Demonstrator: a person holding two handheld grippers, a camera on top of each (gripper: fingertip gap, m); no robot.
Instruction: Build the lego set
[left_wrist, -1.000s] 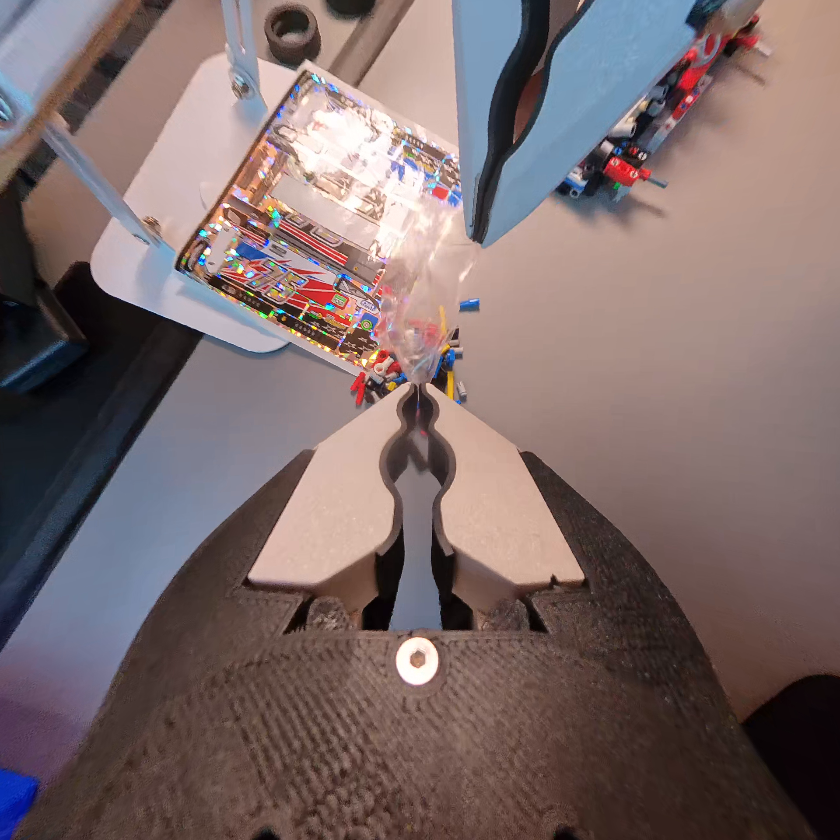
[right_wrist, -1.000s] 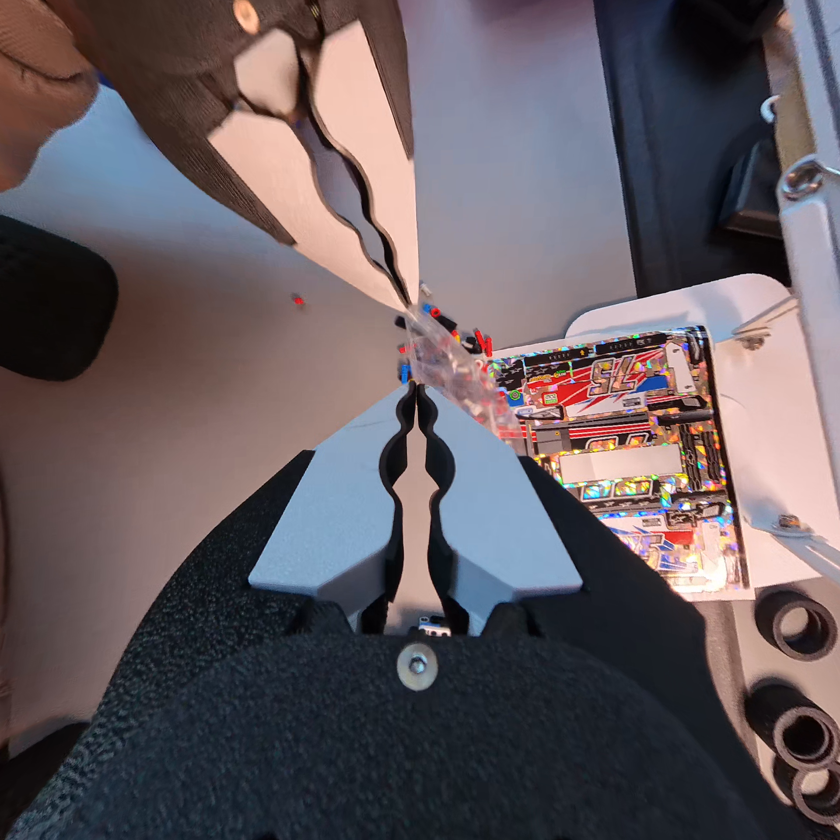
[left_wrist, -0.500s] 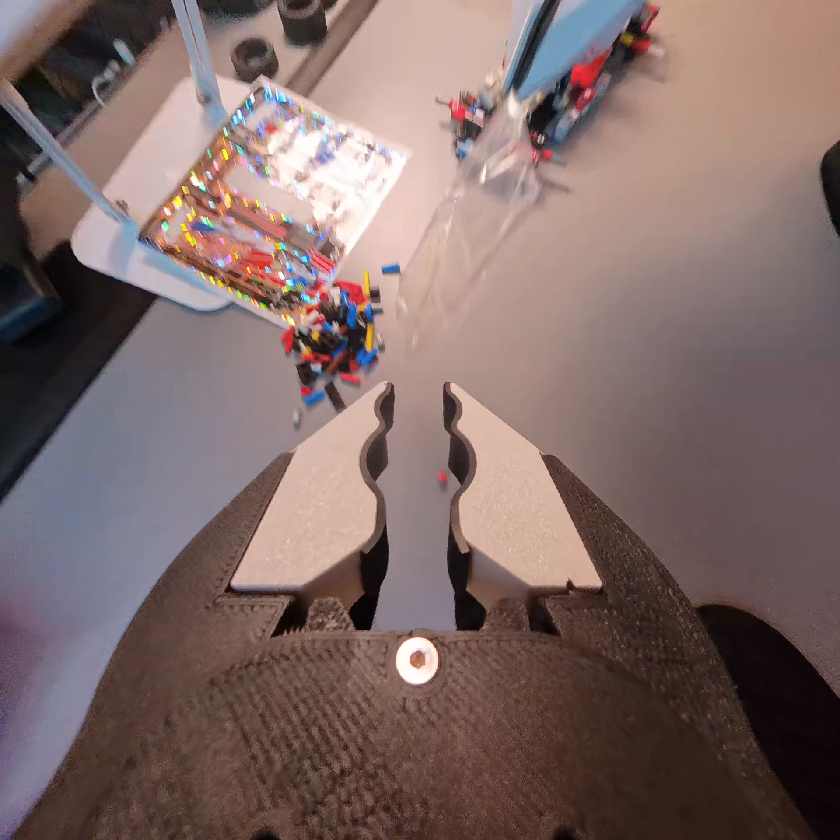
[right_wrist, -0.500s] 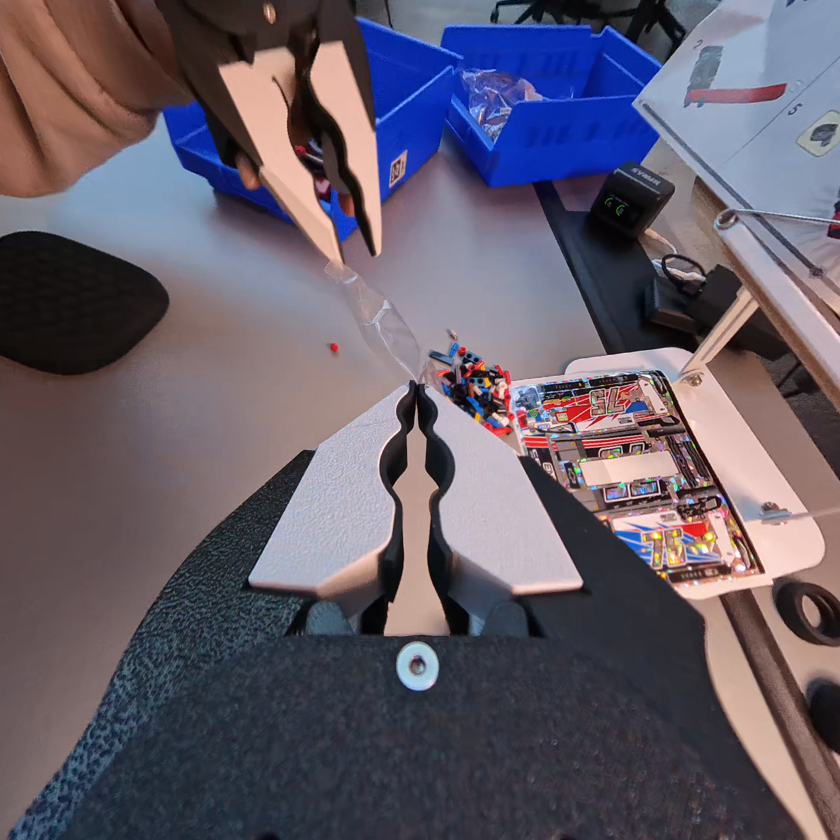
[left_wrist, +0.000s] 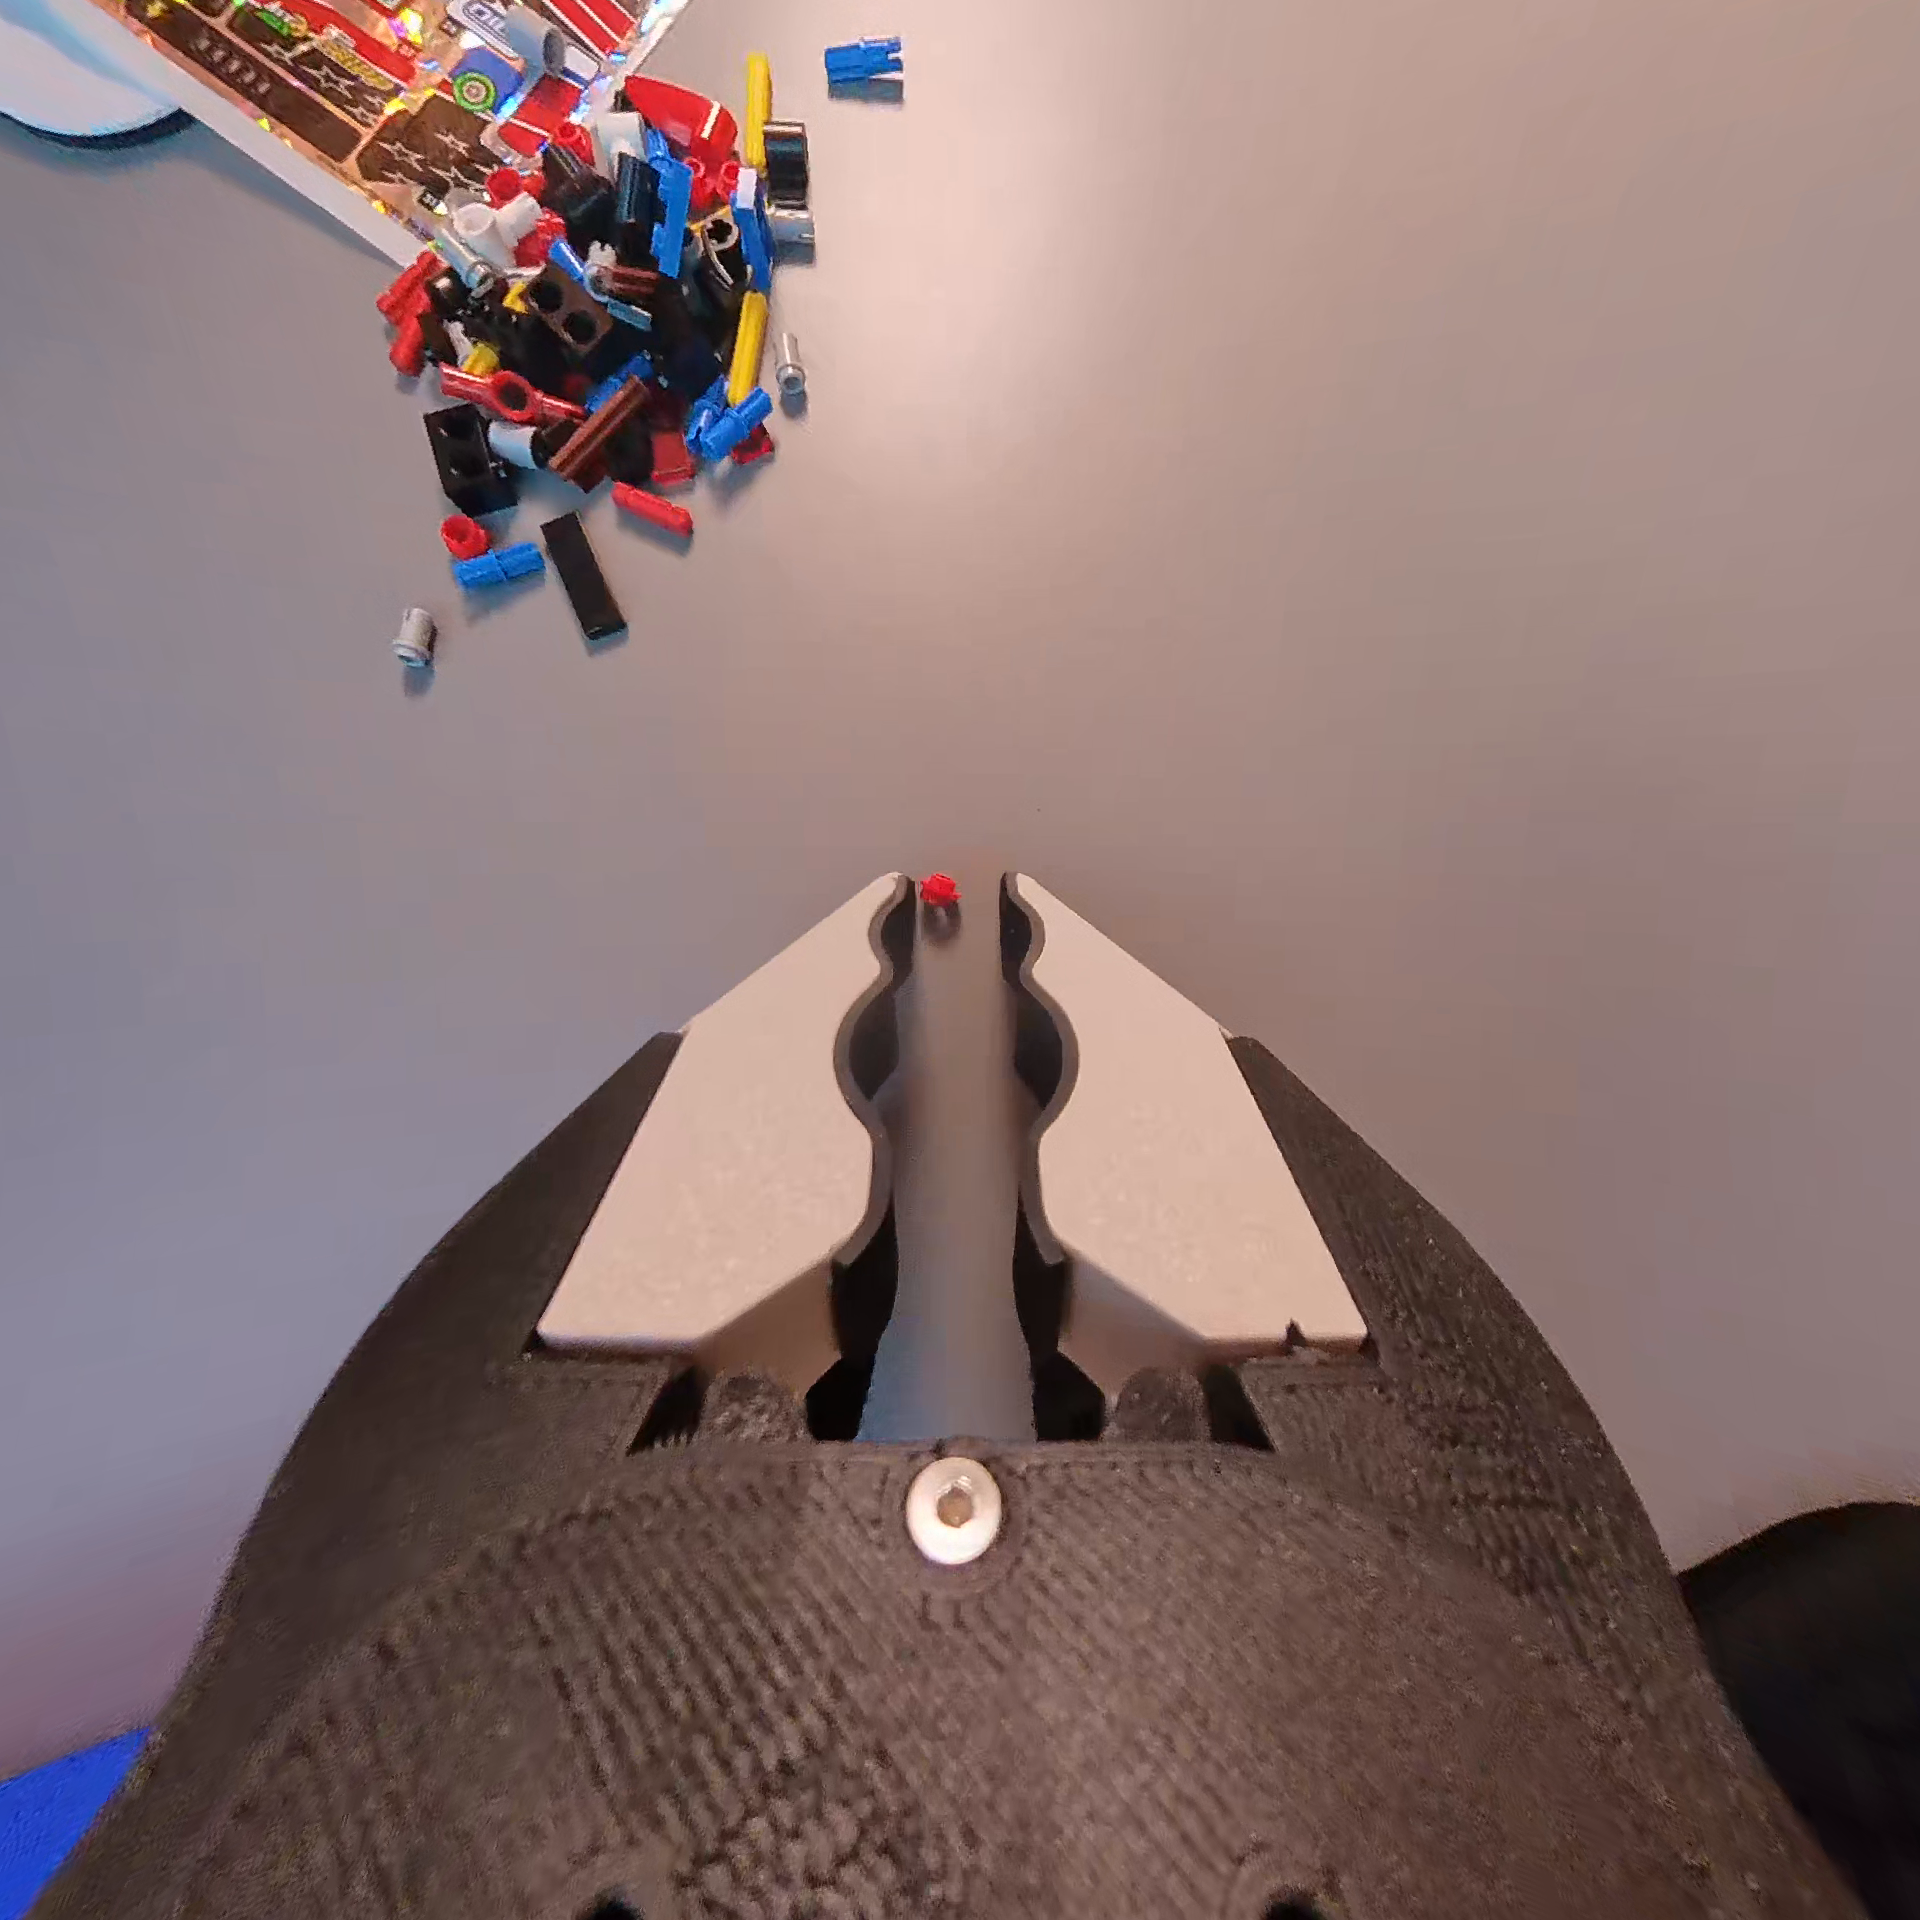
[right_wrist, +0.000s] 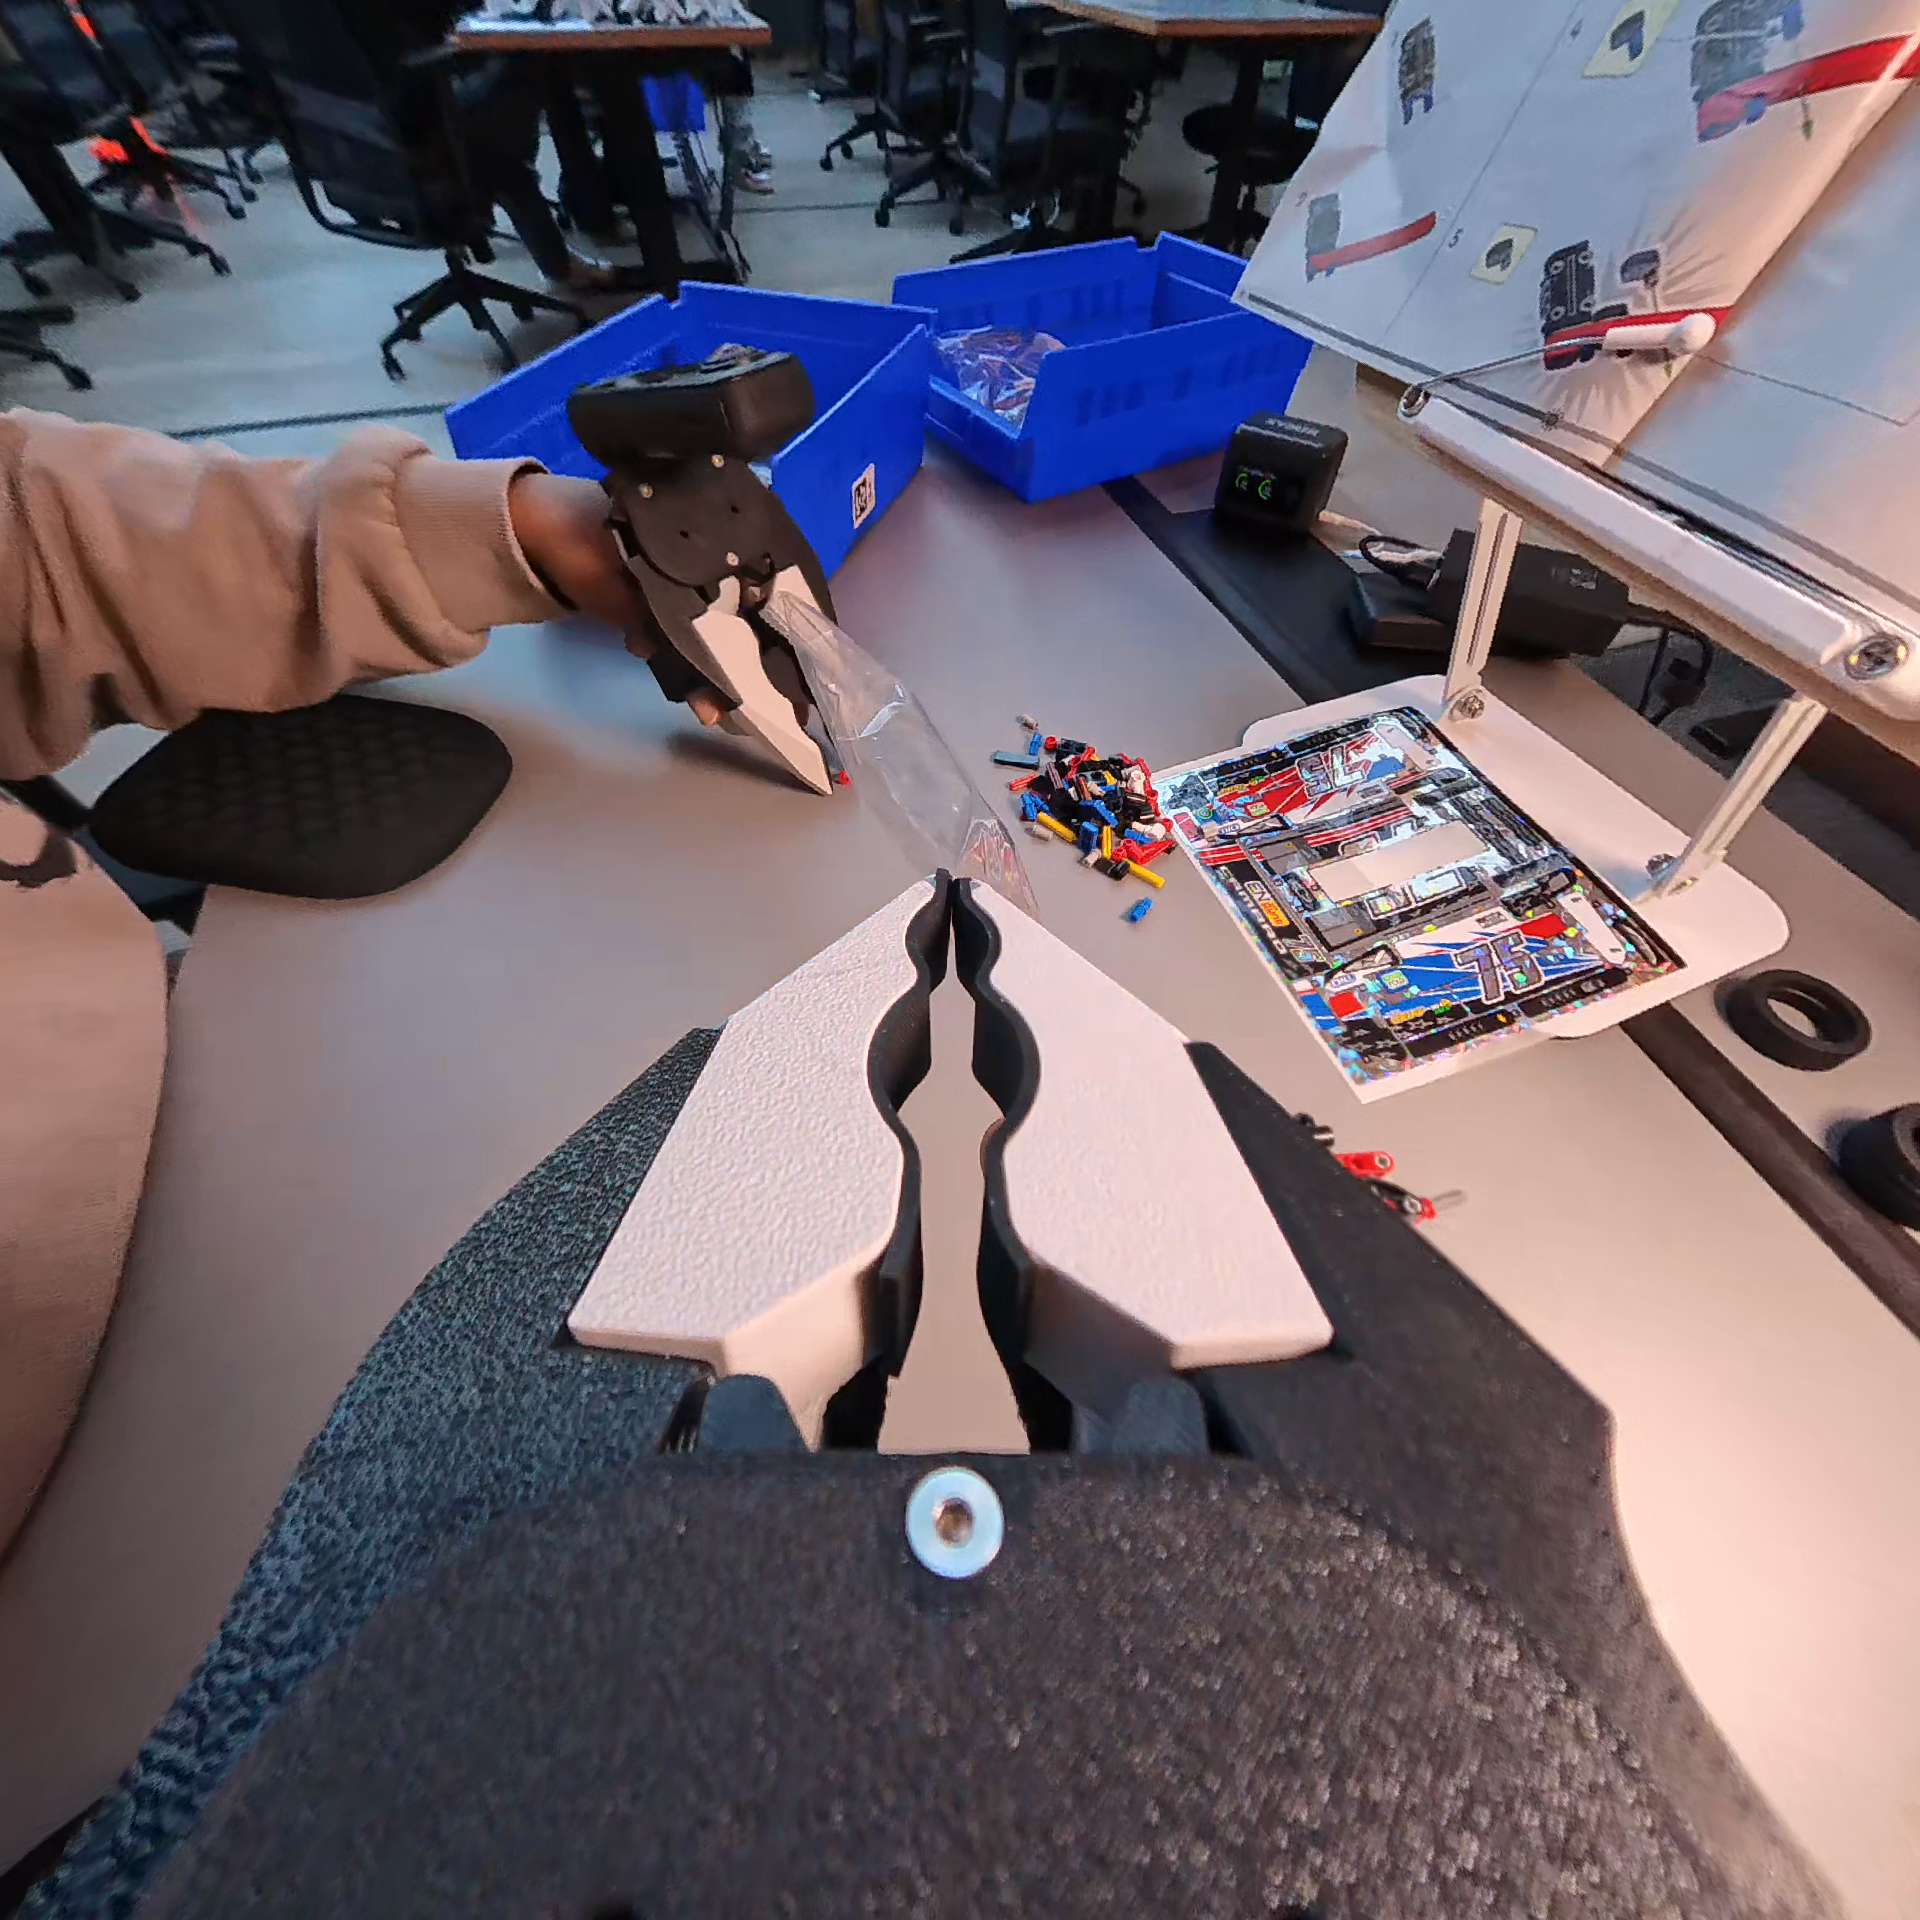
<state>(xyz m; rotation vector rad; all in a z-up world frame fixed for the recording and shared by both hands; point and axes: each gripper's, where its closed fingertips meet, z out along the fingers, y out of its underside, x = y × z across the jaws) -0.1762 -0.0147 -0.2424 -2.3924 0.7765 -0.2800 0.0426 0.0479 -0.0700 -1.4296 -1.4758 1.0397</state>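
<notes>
My left gripper (left_wrist: 948, 894) is open, tips down at the grey table, with a tiny red piece (left_wrist: 938, 890) lying between them, nearer the left finger. It also shows in the right wrist view (right_wrist: 823, 777), held by a hand in a tan sleeve. A pile of small red, blue, black and yellow lego pieces (left_wrist: 603, 312) lies to its upper left, also in the right wrist view (right_wrist: 1091, 810). My right gripper (right_wrist: 951, 885) is shut on a corner of an empty clear plastic bag (right_wrist: 894, 727) and holds it above the table.
A shiny sticker sheet (right_wrist: 1403, 904) lies on the white base of a stand holding the instruction booklet (right_wrist: 1621, 208). Two blue bins (right_wrist: 790, 384) stand at the back. A black pad (right_wrist: 301, 790) is at the left, black tyres (right_wrist: 1792, 1023) at the right, red parts (right_wrist: 1382, 1174) near my right finger. Across from one pair of fingers to the other is roughly 30 centimeters.
The left gripper let go of the bag, opened and dropped to the table around the stray red piece. The right gripper pulled back and up with the emptied bag. The pieces now lie in a pile.
</notes>
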